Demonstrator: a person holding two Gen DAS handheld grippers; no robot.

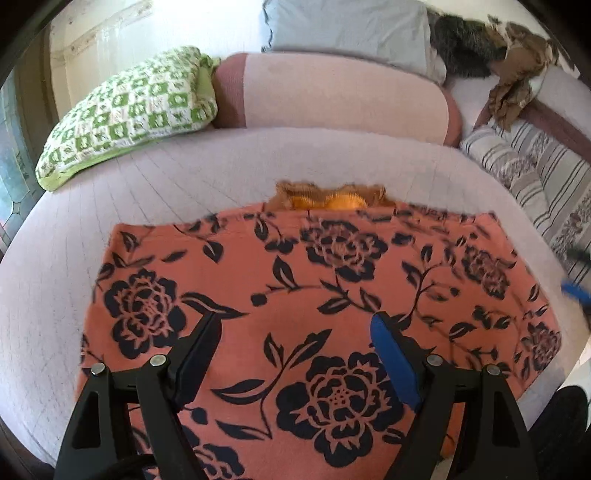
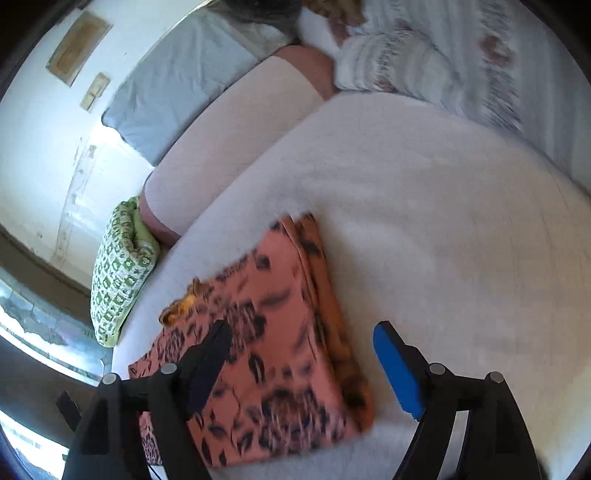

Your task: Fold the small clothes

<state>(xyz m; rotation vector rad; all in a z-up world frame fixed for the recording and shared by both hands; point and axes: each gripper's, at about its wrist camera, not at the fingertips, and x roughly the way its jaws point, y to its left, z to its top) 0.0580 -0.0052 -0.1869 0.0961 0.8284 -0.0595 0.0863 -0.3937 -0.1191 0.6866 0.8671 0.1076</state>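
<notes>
A salmon cloth with a dark navy flower print [image 1: 303, 280] lies folded flat on the pale bed sheet [image 1: 184, 177]. An orange layer [image 1: 332, 201] peeks out at its far edge. My left gripper [image 1: 295, 319] hovers over the cloth's near half, open, with nothing between its fingers. In the right wrist view the same cloth [image 2: 280, 369] is blurred, and its folded right edge shows stacked layers. My right gripper [image 2: 302, 328] stands open over that edge, its black finger over the cloth and its blue pad [image 2: 395, 365] over bare sheet. A blurred blue pad [image 1: 576, 291] shows at the left view's right edge.
A green and white checked pillow [image 1: 129, 110] lies at the back left. Beside it is a pink bolster [image 1: 332, 99], with a grey-blue pillow [image 1: 351, 29] behind. Striped bedding [image 1: 535, 177] and a heap of dark and brown clothes [image 1: 509, 66] fill the back right.
</notes>
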